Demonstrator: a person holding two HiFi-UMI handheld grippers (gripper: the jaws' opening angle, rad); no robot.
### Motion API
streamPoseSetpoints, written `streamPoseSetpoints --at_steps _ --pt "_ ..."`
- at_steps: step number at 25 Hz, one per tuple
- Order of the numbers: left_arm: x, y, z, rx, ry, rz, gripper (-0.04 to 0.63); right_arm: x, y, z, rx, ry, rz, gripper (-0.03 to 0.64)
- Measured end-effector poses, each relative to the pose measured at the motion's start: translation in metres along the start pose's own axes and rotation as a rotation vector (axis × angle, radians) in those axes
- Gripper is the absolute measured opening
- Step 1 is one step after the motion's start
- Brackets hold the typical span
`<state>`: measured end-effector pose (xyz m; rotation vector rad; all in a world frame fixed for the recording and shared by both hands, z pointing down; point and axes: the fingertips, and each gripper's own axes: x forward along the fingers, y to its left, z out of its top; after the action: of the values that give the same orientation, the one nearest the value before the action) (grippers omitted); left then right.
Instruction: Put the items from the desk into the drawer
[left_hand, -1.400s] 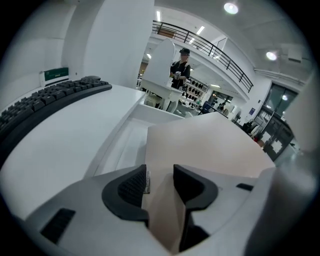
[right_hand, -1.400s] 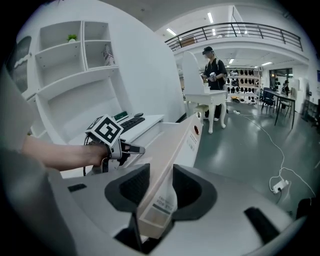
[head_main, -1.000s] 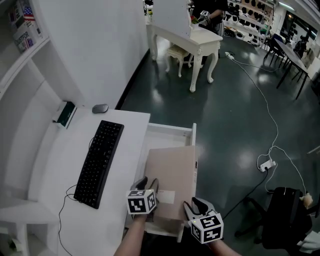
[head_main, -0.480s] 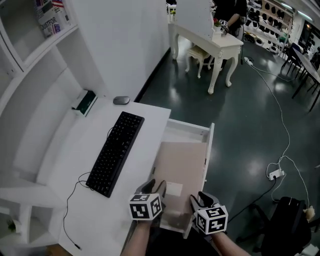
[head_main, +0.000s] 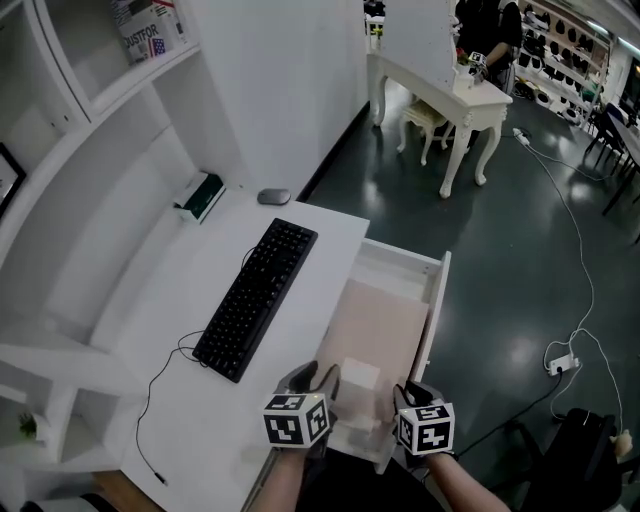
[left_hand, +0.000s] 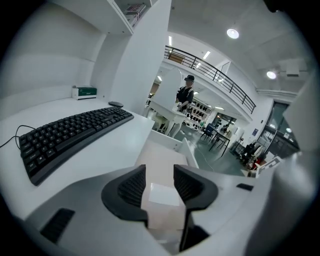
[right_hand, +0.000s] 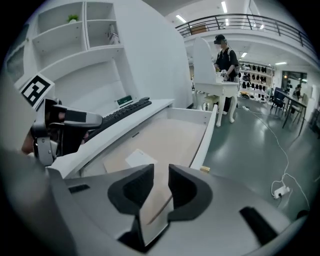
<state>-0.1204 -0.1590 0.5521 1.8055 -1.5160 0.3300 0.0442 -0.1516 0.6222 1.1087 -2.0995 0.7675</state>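
A large flat beige parcel (head_main: 383, 318) with a white label (head_main: 360, 376) lies lengthwise over the open white drawer (head_main: 437, 298). Both grippers hold its near end. My left gripper (head_main: 316, 380) is shut on the parcel's left near corner; in the left gripper view the label (left_hand: 162, 195) sits between the jaws of that gripper (left_hand: 159, 181). My right gripper (head_main: 407, 393) is shut on the parcel's right near edge (right_hand: 152, 212), which shows thin between the jaws of the gripper (right_hand: 160, 186). The parcel (right_hand: 165, 137) runs away into the drawer (right_hand: 207, 131).
On the white desk (head_main: 170, 330) left of the drawer lie a black keyboard (head_main: 258, 296) with its cable (head_main: 158, 400), a grey mouse (head_main: 273, 197) and a green-and-white box (head_main: 202, 196). Shelves rise at the left. A person stands at a far white table (head_main: 470, 100).
Both grippers keep their hold on the parcel. The head view has swung, so desk and drawer now sit further right and lower in the picture.
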Motion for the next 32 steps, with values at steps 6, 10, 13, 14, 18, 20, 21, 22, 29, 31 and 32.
streamPoseSetpoints --at_steps 6,10,13,14,18,20,21,22,29,31,32 --pt "-0.013 0.004 -0.003 0.002 -0.012 0.005 0.172 -0.005 0.012 0.013 0.007 -0.061 0.031 0.094" --pt "-0.024 0.001 -0.004 0.007 -0.026 0.000 0.172 -0.015 0.024 0.027 -0.001 -0.112 0.055 0.087" --pt "-0.034 0.000 -0.003 0.023 -0.044 0.003 0.161 -0.026 0.032 0.039 -0.007 -0.157 0.068 0.061" --pt "-0.038 0.000 -0.003 0.031 -0.050 0.008 0.151 -0.030 0.034 0.043 -0.003 -0.172 0.072 0.052" --pt "-0.053 0.001 -0.003 0.068 -0.078 0.035 0.108 -0.048 0.042 0.056 0.008 -0.227 0.090 0.018" --pt "-0.061 0.001 -0.003 0.077 -0.092 0.042 0.092 -0.058 0.045 0.062 0.017 -0.252 0.102 0.012" --pt "-0.065 0.000 -0.003 0.080 -0.100 0.044 0.083 -0.064 0.046 0.065 0.020 -0.266 0.108 0.008" --pt "-0.068 0.000 -0.003 0.082 -0.110 0.045 0.075 -0.069 0.048 0.068 0.022 -0.280 0.114 0.005" --pt "-0.093 0.000 -0.004 0.083 -0.160 0.065 0.035 -0.102 0.063 0.078 -0.001 -0.348 0.154 0.002" --pt "-0.099 0.001 -0.004 0.092 -0.171 0.076 0.029 -0.110 0.066 0.079 -0.003 -0.363 0.164 0.002" --pt "-0.103 0.001 -0.005 0.101 -0.175 0.083 0.026 -0.114 0.067 0.079 -0.006 -0.370 0.169 0.002"
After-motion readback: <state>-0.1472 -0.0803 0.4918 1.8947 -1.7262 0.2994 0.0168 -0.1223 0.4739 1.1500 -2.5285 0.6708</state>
